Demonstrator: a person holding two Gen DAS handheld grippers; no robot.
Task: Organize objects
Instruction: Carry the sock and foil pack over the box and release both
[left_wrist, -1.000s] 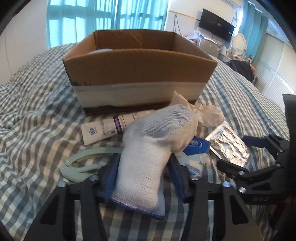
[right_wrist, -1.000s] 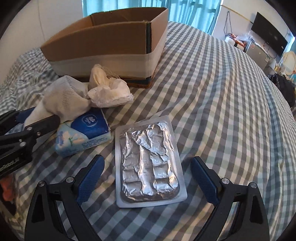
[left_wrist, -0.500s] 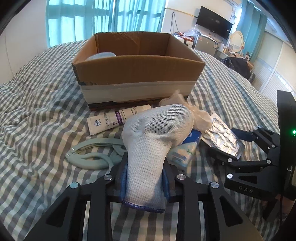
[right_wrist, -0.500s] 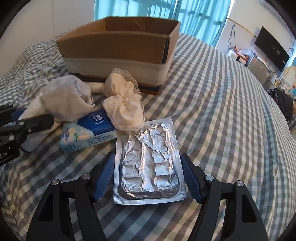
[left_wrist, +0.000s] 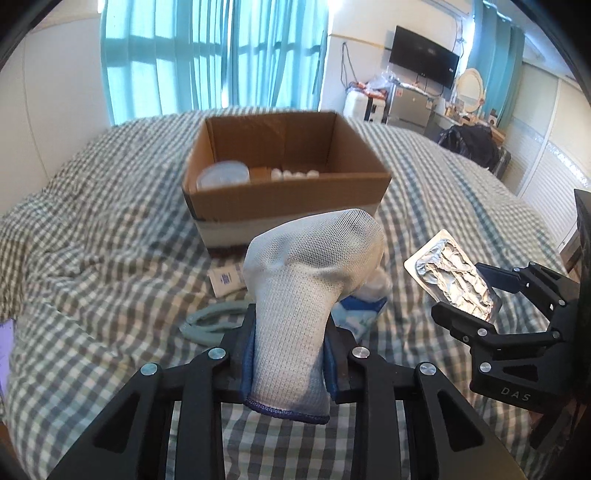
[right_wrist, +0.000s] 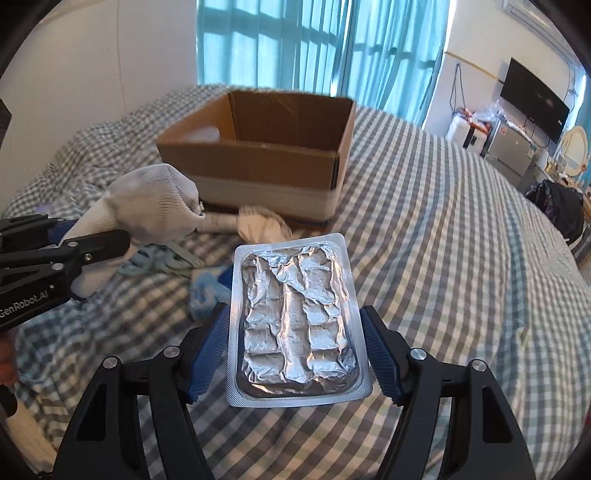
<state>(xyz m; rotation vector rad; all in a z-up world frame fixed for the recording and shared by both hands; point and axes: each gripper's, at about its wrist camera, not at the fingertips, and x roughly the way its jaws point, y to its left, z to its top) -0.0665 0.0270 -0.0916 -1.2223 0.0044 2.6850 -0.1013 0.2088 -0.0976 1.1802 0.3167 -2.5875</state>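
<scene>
My left gripper (left_wrist: 290, 354) is shut on a white knit glove (left_wrist: 306, 280) and holds it above the checked bed; the glove also shows in the right wrist view (right_wrist: 147, 206). My right gripper (right_wrist: 295, 343) is shut on a silver foil blister pack (right_wrist: 297, 317), lifted off the bed; the pack also shows in the left wrist view (left_wrist: 454, 280). An open cardboard box (left_wrist: 284, 177) stands ahead of both grippers, with a clear lid and small white items inside. It also shows in the right wrist view (right_wrist: 258, 158).
On the bed in front of the box lie a white tube (left_wrist: 227, 280), a pale green hanger-like piece (left_wrist: 210, 321), a blue tissue pack (left_wrist: 358, 314) and a cream mesh cloth (right_wrist: 262, 225). Bedroom furniture and a TV (left_wrist: 424, 62) stand at the far right.
Both grippers have risen from the bed, the left with the glove, the right with the blister pack. The right gripper closed on the pack. The box interior has come into view.
</scene>
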